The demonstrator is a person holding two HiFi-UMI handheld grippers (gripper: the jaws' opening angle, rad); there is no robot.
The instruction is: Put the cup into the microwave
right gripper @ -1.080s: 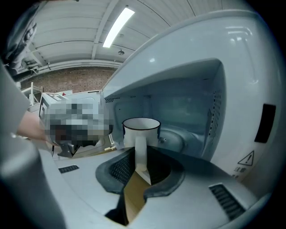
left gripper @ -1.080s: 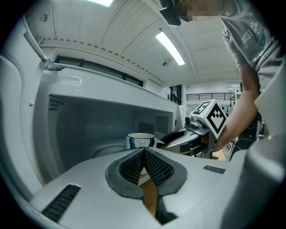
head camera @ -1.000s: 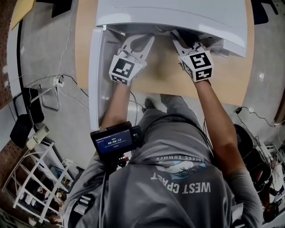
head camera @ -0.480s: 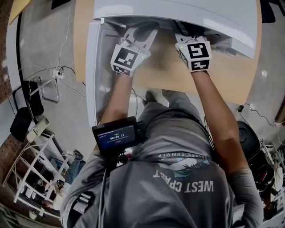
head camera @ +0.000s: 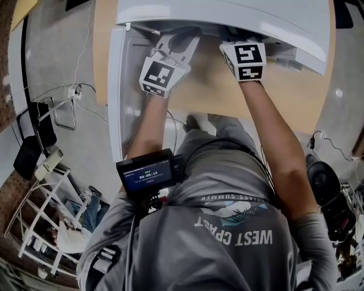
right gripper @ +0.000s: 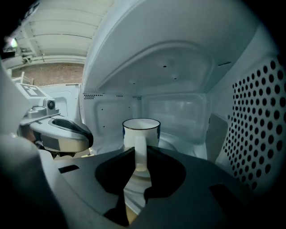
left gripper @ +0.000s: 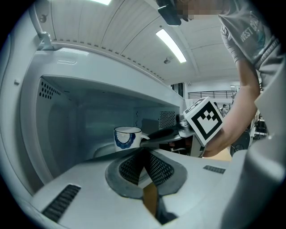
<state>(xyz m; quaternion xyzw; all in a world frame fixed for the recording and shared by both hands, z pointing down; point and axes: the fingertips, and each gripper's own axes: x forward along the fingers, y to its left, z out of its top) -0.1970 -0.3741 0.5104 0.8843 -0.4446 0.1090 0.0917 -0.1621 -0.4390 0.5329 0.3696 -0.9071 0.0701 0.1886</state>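
A white cup (right gripper: 141, 129) with a blue pattern (left gripper: 127, 136) stands upright inside the open white microwave (head camera: 227, 17). My right gripper (right gripper: 140, 154) is shut on the cup's handle, which sticks up between its jaw tips. In the head view only its marker cube (head camera: 245, 59) shows, since the jaws are hidden under the microwave's top. From the left gripper view the right gripper (left gripper: 152, 136) reaches in from the right. My left gripper (left gripper: 143, 154) is at the left side of the opening, its jaw tips together and empty, short of the cup.
The microwave door (head camera: 116, 96) hangs open to the left. A perforated side wall (right gripper: 254, 112) lies close on the right of the cup. The microwave rests on a wooden table (head camera: 210, 91). Cables and a white rack (head camera: 40, 227) lie on the floor.
My right gripper has pushed farther into the microwave with the cup, so its cube now sits at the opening's edge. The left gripper has stayed put.
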